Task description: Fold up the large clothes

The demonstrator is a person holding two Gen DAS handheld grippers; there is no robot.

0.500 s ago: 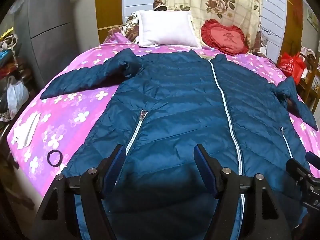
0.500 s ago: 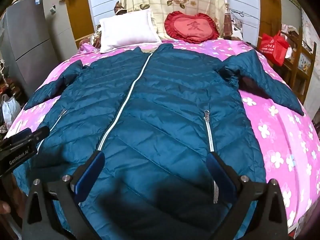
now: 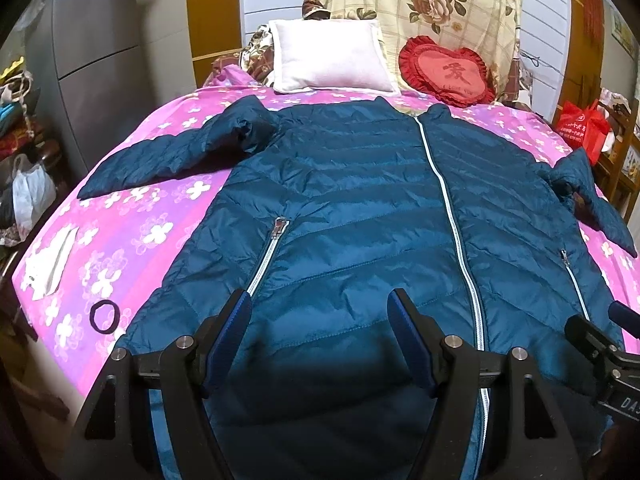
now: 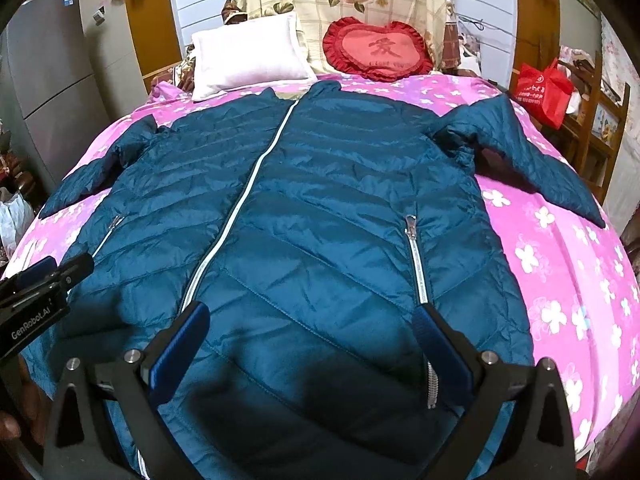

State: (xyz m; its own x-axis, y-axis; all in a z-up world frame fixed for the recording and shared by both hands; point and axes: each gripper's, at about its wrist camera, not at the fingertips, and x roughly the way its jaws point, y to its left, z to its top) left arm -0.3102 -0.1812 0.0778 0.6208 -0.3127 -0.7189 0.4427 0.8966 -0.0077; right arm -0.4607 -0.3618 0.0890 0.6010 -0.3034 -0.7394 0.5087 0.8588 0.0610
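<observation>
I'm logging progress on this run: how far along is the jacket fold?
Done: the blue jacket lies flat, zipped, front up on the pink bedspread, both sleeves spread outward. In hand: nothing; the left claw and right claw hover open above the hem. Left: every fold, sleeves included.

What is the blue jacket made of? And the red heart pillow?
The jacket looks like thin, slightly shiny nylon-type cloth with soft filling inside: light glints off it, and stitched lines split it into puffy rows. Its zipper looks pale, maybe plastic or metal. The heart pillow looks like soft matte fabric with a ruffled edge, probably stuffed.
</observation>
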